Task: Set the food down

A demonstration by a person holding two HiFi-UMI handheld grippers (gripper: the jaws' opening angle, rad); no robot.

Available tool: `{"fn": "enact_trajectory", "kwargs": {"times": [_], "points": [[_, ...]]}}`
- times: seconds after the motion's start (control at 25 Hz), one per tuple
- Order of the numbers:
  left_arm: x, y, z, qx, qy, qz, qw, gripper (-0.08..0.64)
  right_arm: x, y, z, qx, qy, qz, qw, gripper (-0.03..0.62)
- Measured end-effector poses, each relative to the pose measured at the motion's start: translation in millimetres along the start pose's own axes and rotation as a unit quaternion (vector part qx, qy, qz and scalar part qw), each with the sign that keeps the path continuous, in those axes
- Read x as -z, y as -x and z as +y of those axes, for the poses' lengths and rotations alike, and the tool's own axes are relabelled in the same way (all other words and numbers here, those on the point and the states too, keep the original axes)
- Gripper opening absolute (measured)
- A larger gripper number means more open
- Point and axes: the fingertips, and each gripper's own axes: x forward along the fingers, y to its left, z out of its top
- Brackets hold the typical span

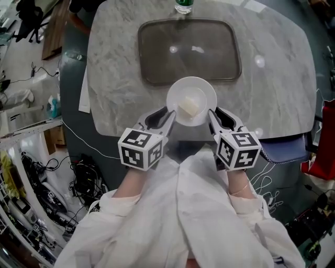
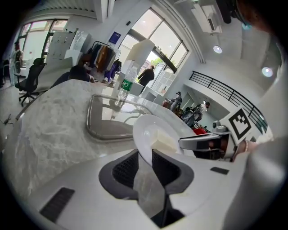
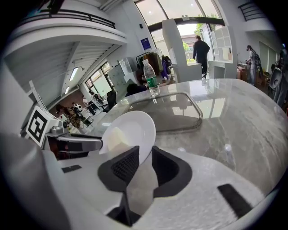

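Observation:
A white plate (image 1: 191,89) with a pale block of food (image 1: 189,108) on it is held over the near edge of the marble table (image 1: 115,73). My left gripper (image 1: 170,116) is shut on the plate's left rim, my right gripper (image 1: 210,115) on its right rim. In the left gripper view the plate (image 2: 148,130) runs between the dark pads (image 2: 126,168), with the food (image 2: 164,144) and the other gripper beyond. The right gripper view shows the plate (image 3: 130,130) pinched the same way, with the food (image 3: 113,137) on it.
A dark rectangular tray (image 1: 188,49) lies on the table just beyond the plate. A water bottle (image 1: 183,6) stands at the far edge. Cables and clutter lie on the floor at left. A blue cushion (image 1: 285,146) sits under the table's right corner.

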Motion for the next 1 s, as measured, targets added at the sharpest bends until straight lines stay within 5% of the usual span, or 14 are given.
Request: {"fn": "enact_trajectory", "kwargs": {"times": [1.0], "points": [[-96.9,-77.0,47.1,-0.025,-0.004,0.008,0.9997,0.094,-104.2,-83.6,-53.7,-0.043,0.025,0.017,0.999,0.074]]}}
